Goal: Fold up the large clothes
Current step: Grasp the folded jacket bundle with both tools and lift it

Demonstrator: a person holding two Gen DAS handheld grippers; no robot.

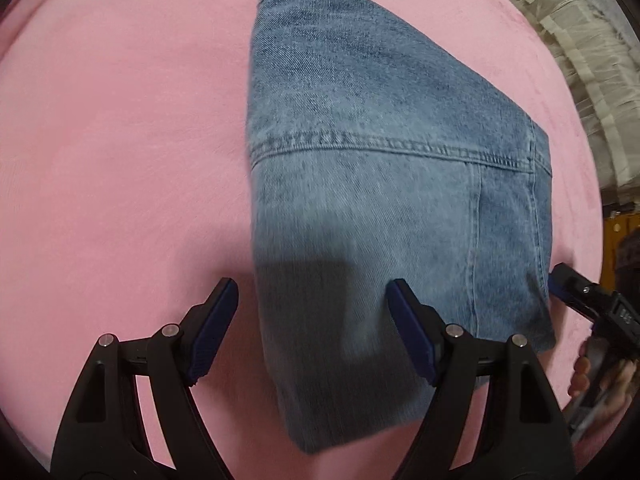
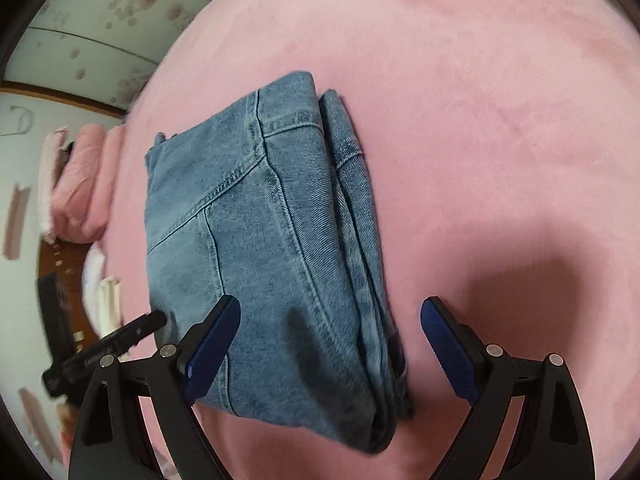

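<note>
Folded blue jeans (image 1: 380, 184) lie in a compact stack on a pink bedspread (image 1: 120, 160). My left gripper (image 1: 312, 300) hangs open above the near left edge of the jeans, one finger over the pink cover and one over the denim, nothing between the pads. In the right wrist view the same jeans (image 2: 260, 240) show their layered folded edge on the right side. My right gripper (image 2: 330, 320) is open over the near end of that stack, straddling the folded edge. The right gripper (image 1: 576, 296) also shows at the jeans' right edge, held by a hand (image 1: 600, 376).
The pink bedspread (image 2: 480, 120) spreads wide around the jeans. A fringed beige cloth (image 1: 580, 60) lies at the bed's far right edge. Pink folded bedding (image 2: 80, 184) and a patterned wall (image 2: 100, 20) lie beyond the bed. The left gripper's finger (image 2: 132, 332) pokes in at left.
</note>
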